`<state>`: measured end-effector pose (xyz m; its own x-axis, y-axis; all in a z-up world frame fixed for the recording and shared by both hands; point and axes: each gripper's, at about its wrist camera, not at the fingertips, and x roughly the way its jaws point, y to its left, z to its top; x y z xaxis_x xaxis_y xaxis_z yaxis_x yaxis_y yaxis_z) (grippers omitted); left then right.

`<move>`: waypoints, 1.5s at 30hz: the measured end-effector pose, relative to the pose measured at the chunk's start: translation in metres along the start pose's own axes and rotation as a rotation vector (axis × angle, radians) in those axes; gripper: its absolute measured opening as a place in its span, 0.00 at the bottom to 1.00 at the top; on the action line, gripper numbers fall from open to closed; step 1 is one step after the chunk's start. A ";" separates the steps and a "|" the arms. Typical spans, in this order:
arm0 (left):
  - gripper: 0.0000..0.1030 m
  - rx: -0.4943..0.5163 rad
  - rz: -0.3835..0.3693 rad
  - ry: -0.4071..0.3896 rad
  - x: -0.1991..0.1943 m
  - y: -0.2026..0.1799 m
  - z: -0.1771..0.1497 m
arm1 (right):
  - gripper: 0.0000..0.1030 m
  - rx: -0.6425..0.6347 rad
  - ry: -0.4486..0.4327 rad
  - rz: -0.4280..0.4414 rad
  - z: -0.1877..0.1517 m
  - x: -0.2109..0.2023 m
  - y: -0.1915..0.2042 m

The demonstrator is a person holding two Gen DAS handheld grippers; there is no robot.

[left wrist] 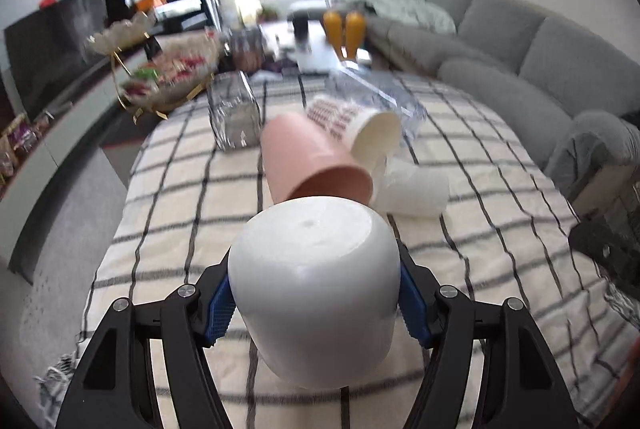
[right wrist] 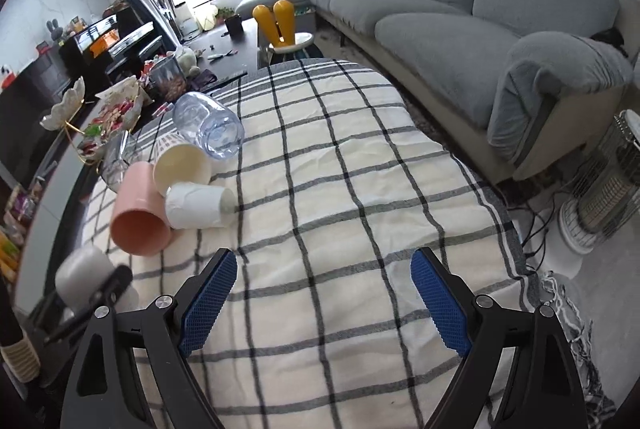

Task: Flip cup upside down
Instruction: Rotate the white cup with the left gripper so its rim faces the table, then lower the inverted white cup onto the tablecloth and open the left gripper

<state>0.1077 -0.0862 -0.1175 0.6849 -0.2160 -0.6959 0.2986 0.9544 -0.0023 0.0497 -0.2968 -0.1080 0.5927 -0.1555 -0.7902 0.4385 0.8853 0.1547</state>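
My left gripper (left wrist: 316, 293) is shut on a white cup (left wrist: 316, 289), its blue pads pressed on both sides. The cup is held above the checked cloth with its closed base facing the camera. The same cup (right wrist: 82, 275) shows at the lower left of the right wrist view, held by the left gripper. My right gripper (right wrist: 324, 293) is open and empty above the cloth. Ahead lie a pink cup (left wrist: 312, 161) (right wrist: 138, 213), a patterned cream cup (left wrist: 356, 127) (right wrist: 182, 163) and a white paper cup (left wrist: 414, 191) (right wrist: 198, 207), all on their sides.
A table with a checked cloth (right wrist: 340, 169) carries a clear plastic jug (right wrist: 210, 127) lying down and a glass container (left wrist: 234, 119). A snack tray (left wrist: 168, 77) stands at the left. A grey sofa (right wrist: 460, 29) runs along the right, with a heater (right wrist: 604, 185) on the floor.
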 end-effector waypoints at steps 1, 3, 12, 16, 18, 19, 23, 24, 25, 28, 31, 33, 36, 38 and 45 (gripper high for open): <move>0.66 -0.006 -0.003 -0.022 0.002 0.000 -0.002 | 0.87 -0.007 0.004 -0.003 -0.003 0.001 0.000; 0.66 -0.018 -0.012 -0.045 0.005 -0.001 -0.004 | 0.87 -0.017 0.004 -0.006 -0.006 0.001 -0.002; 0.67 -0.028 0.001 0.036 0.033 -0.008 -0.014 | 0.87 -0.035 0.005 -0.020 -0.013 0.002 -0.005; 0.67 -0.020 0.011 0.061 0.038 -0.010 -0.020 | 0.86 -0.033 0.011 -0.015 -0.013 0.002 -0.006; 0.67 -0.011 0.018 0.063 0.037 -0.012 -0.023 | 0.87 -0.032 0.010 -0.016 -0.013 0.002 -0.007; 0.69 -0.006 0.024 0.060 0.035 -0.013 -0.024 | 0.87 -0.031 0.011 -0.015 -0.013 0.002 -0.007; 0.75 0.001 0.033 0.050 0.030 -0.015 -0.024 | 0.87 -0.023 0.007 -0.011 -0.013 0.000 -0.008; 0.76 0.003 0.031 0.049 0.029 -0.015 -0.024 | 0.87 -0.022 0.006 -0.008 -0.013 -0.001 -0.008; 0.76 0.003 0.029 0.050 0.027 -0.015 -0.024 | 0.87 -0.022 0.004 -0.007 -0.013 -0.002 -0.008; 0.77 0.004 0.023 0.057 0.022 -0.014 -0.024 | 0.86 -0.020 -0.002 0.001 -0.012 -0.006 -0.008; 0.77 0.010 0.029 0.070 0.014 -0.011 -0.024 | 0.86 -0.021 -0.012 0.013 -0.011 -0.012 -0.006; 0.78 0.011 0.040 0.080 0.007 -0.008 -0.025 | 0.87 -0.025 -0.015 0.025 -0.011 -0.016 -0.004; 0.81 -0.006 0.044 0.091 -0.003 -0.003 -0.023 | 0.86 -0.034 -0.028 0.037 -0.011 -0.022 -0.001; 0.84 -0.010 0.053 0.092 -0.009 -0.001 -0.023 | 0.86 -0.050 -0.049 0.040 -0.010 -0.029 0.004; 0.85 -0.022 0.051 0.071 -0.028 0.006 -0.019 | 0.86 -0.125 -0.127 0.042 -0.011 -0.052 0.023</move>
<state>0.0778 -0.0705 -0.1114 0.6496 -0.1523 -0.7449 0.2493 0.9682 0.0195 0.0216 -0.2637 -0.0697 0.6928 -0.1638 -0.7023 0.3282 0.9388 0.1049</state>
